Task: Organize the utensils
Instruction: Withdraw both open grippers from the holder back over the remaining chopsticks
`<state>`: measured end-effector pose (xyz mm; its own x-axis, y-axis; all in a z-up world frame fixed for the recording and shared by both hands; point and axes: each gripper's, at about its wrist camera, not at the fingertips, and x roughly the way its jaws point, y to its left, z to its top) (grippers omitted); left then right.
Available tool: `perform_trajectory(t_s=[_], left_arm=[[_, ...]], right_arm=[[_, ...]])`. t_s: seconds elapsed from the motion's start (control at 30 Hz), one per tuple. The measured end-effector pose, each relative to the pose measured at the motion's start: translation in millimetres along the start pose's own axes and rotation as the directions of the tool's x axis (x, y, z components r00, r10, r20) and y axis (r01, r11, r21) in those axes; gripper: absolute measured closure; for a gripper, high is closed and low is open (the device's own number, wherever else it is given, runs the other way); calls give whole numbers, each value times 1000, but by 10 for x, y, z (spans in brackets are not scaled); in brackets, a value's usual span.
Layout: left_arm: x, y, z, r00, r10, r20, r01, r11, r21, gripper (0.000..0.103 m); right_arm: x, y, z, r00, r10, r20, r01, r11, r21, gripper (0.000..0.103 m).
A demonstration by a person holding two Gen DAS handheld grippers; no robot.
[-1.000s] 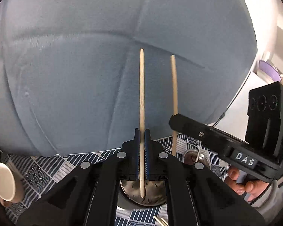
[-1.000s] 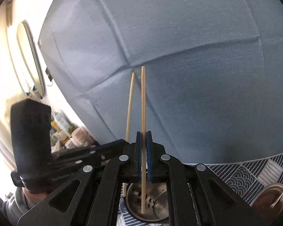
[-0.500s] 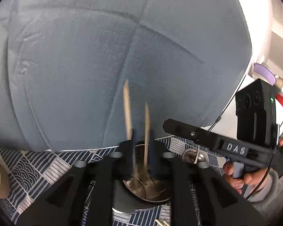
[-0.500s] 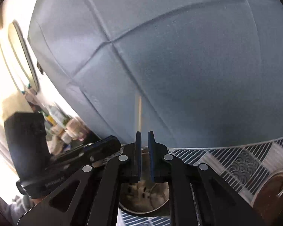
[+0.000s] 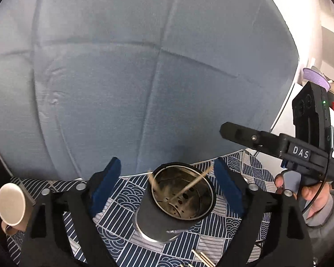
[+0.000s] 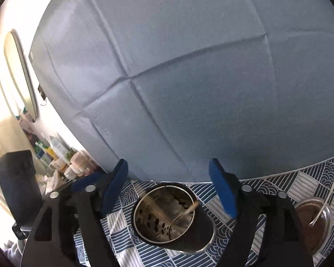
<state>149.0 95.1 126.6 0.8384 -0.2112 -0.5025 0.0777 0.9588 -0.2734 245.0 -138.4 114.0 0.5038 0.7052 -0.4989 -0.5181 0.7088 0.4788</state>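
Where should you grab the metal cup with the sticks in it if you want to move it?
Grab the metal holder around its dark round side wall, low on the body, coming in level from the front with the jaws wide. It stands upright on the patterned cloth, and the chopsticks lean on its rim, so a rim grip would probably bump them.

two chopsticks [image 5: 190,185] lean inside the holder [image 5: 167,220] on the tablecloth [image 5: 211,242].

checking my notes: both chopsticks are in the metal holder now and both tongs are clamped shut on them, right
Not quite. Both chopsticks are in the metal holder, but the left tongs and right tongs are opening with nothing between their jaws, as both wrist views show.
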Motion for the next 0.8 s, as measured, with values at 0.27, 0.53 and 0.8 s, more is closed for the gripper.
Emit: perform_trajectory(t_s=[0.27,0.53,0.8], left_arm=[[-211,-46,-51,999,46,5,-46,999,-15,6],[-266,-80,-290,992,108,-62,-109,994,-21,6],[-173,-123,-650,969,173,-178,-167,985,51,6]], right_arm=[[-227,13,-15,1000,-1,-27,2,999,35,17],[-406,-42,-230,997,-52,-48,54,998,33,17],[-388,-89,-621,987,-97,-128,96,995,-17,17]])
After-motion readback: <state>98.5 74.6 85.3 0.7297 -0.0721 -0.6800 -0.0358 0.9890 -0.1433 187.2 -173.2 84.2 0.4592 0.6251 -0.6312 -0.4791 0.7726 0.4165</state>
